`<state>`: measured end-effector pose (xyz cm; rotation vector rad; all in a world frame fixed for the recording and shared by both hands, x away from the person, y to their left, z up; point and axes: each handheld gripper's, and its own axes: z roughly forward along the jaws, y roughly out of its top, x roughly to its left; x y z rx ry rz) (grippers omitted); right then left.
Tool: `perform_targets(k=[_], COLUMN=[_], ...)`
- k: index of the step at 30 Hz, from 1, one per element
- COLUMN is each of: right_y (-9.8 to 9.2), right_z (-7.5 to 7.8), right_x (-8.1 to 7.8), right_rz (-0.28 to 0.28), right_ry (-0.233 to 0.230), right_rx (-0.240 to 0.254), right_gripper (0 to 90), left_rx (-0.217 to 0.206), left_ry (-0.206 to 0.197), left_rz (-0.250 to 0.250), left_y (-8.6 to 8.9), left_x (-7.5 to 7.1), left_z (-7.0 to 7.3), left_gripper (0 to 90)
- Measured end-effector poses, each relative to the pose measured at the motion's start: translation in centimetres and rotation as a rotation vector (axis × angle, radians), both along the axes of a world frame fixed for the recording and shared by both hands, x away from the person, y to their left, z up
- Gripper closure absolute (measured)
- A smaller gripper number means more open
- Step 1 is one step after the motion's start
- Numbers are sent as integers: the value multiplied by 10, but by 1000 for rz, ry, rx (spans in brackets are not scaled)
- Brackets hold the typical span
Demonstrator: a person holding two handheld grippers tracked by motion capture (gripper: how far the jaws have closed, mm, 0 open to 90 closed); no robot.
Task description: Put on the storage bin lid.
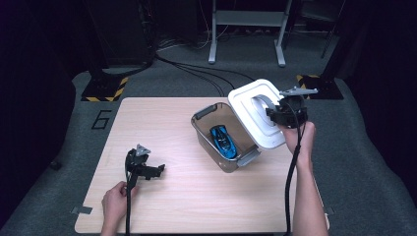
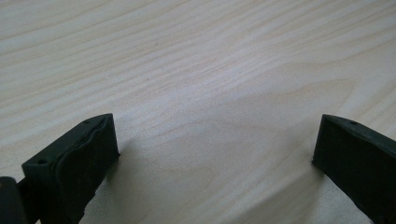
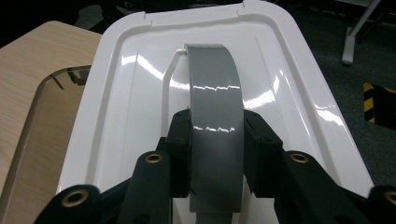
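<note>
One claw, my right claw (image 3: 217, 154), clamps the white lid's grey handle (image 3: 215, 116); I probably seat the lid (image 1: 255, 113) onto the bin (image 1: 221, 142) next, while my left claw (image 1: 156, 170) rests wide open and empty near the counter's (image 1: 196, 196) front-left corner.

Bright overhead light on the table (image 1: 196, 196), dark surroundings, glare on the lid (image 3: 280, 93).

Glossy white plastic lid (image 3: 289, 93) with smooth grey plastic handle (image 3: 215, 126); translucent smoky plastic box (image 1: 211, 140) beside the lid, holding a shiny blue toy car (image 1: 223, 142); matt pale wood-grain table (image 2: 196, 70) beneath the box.
</note>
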<state>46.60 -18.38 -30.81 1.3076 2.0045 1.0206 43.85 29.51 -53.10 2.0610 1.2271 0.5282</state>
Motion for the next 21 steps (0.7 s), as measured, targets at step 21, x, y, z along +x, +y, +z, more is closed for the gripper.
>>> perform_targets(k=[21], right_y=[53], right_z=[-16], right_x=[2], right_rz=[110], right_ry=[49], right_rx=[10], right_gripper=[668], left_rx=[-1], left_ry=[-1], left_rz=[1], left_y=[0], left_x=[0], left_z=[0], left_gripper=[0])
